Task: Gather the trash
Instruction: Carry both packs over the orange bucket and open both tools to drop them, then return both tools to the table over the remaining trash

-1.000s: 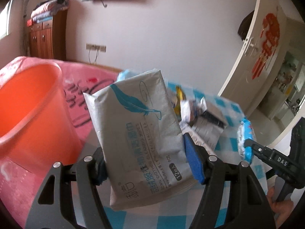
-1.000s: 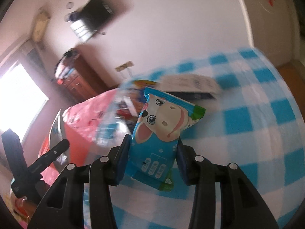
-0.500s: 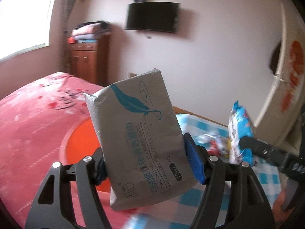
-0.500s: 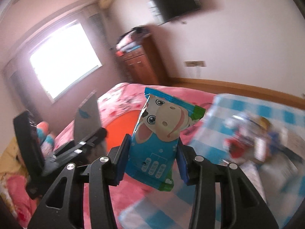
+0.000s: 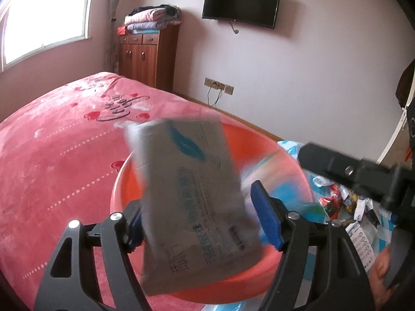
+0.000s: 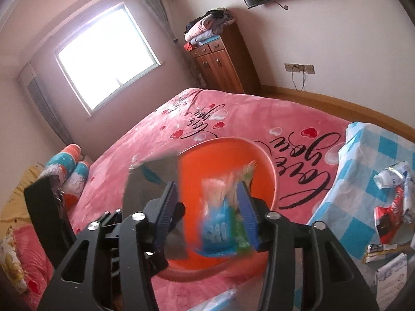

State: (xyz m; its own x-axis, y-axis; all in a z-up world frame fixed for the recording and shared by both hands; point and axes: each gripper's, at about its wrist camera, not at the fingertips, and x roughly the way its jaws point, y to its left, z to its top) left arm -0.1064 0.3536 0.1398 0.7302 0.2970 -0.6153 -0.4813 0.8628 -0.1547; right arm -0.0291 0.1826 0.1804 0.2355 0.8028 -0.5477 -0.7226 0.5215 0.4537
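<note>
An orange plastic basin [image 5: 269, 155] [image 6: 199, 160] sits on the pink bed. My left gripper [image 5: 203, 217] is open above it; the grey wet-wipes pack [image 5: 189, 202], blurred, hangs between the spread pads, tilted toward the basin. My right gripper [image 6: 207, 212] is open too; the blue cow-print snack wrapper [image 6: 220, 223], blurred, is between its pads over the basin. The grey pack also shows in the right wrist view [image 6: 153, 181]. The right gripper's body crosses the left wrist view's right side [image 5: 363, 173].
The pink bedspread [image 5: 64, 142] surrounds the basin. A blue-checked cloth [image 6: 368, 181] at right carries more wrappers [image 6: 391, 207] [image 5: 345, 199]. A wooden cabinet [image 5: 147, 54] and wall TV [image 5: 241, 5] stand behind.
Both grippers swung from the checked cloth to above the basin, then opened. The grey pack and the blue wrapper have slipped lower and blur between the spread pads.
</note>
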